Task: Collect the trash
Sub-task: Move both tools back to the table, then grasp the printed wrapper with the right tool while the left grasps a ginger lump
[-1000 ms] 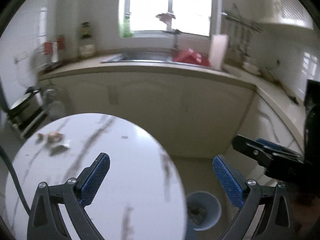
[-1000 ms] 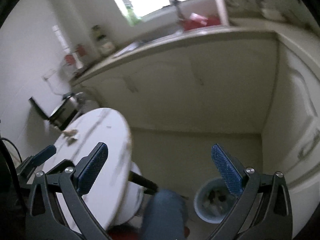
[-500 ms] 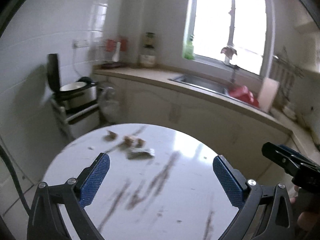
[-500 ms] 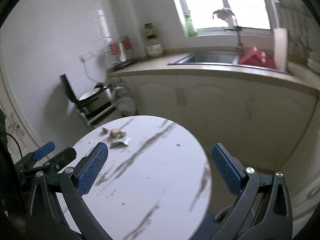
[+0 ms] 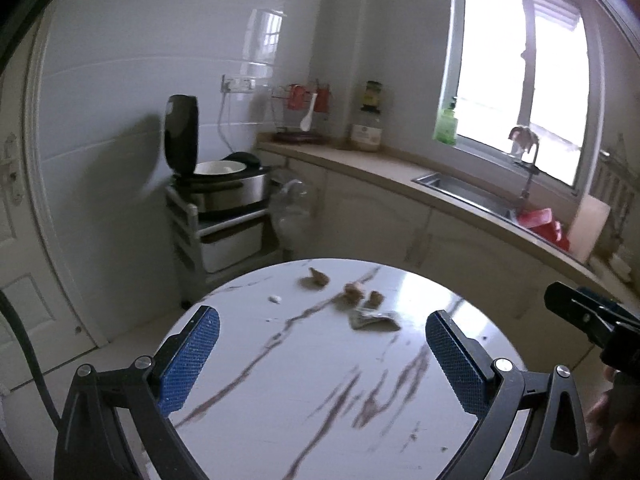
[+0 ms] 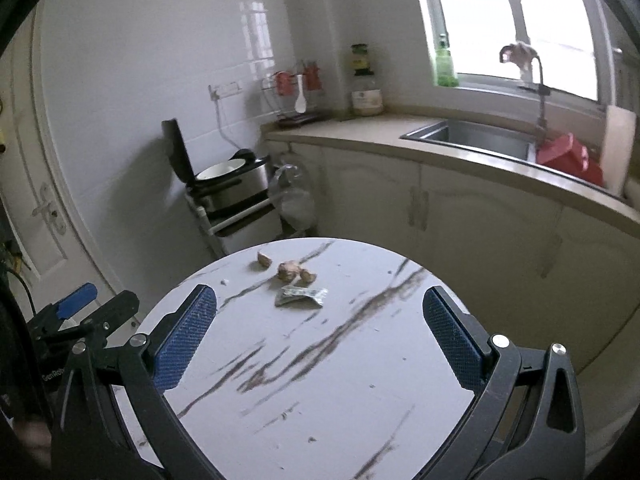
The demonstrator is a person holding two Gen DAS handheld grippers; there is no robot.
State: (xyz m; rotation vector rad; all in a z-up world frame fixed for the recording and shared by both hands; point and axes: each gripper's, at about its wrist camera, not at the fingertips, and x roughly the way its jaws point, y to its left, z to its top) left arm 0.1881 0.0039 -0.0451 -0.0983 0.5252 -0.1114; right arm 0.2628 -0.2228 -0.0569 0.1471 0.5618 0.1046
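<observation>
Trash lies on the far part of a round white marble table (image 5: 312,380) (image 6: 320,360): a crumpled silvery wrapper (image 5: 374,319) (image 6: 301,295), brown shell-like scraps (image 5: 354,293) (image 6: 291,270), another brown scrap (image 5: 316,279) (image 6: 264,259) further left, and a tiny white crumb (image 5: 275,299) (image 6: 225,281). My left gripper (image 5: 320,364) is open above the near table, short of the trash, with nothing between its fingers. My right gripper (image 6: 316,336) is open too, empty, just short of the wrapper. The other gripper shows at each view's edge.
Behind the table runs a beige counter (image 5: 384,168) with a steel sink (image 6: 476,136), a red item (image 6: 568,158) and bottles by the window. A rice cooker with raised lid (image 5: 218,184) sits on a small rack at the left wall. A white door (image 5: 16,240) is at far left.
Both views swung up and left from the floor and a blue bin onto the table. The trash now sits nearer and more central between both pairs of fingers. Both grippers stayed open.
</observation>
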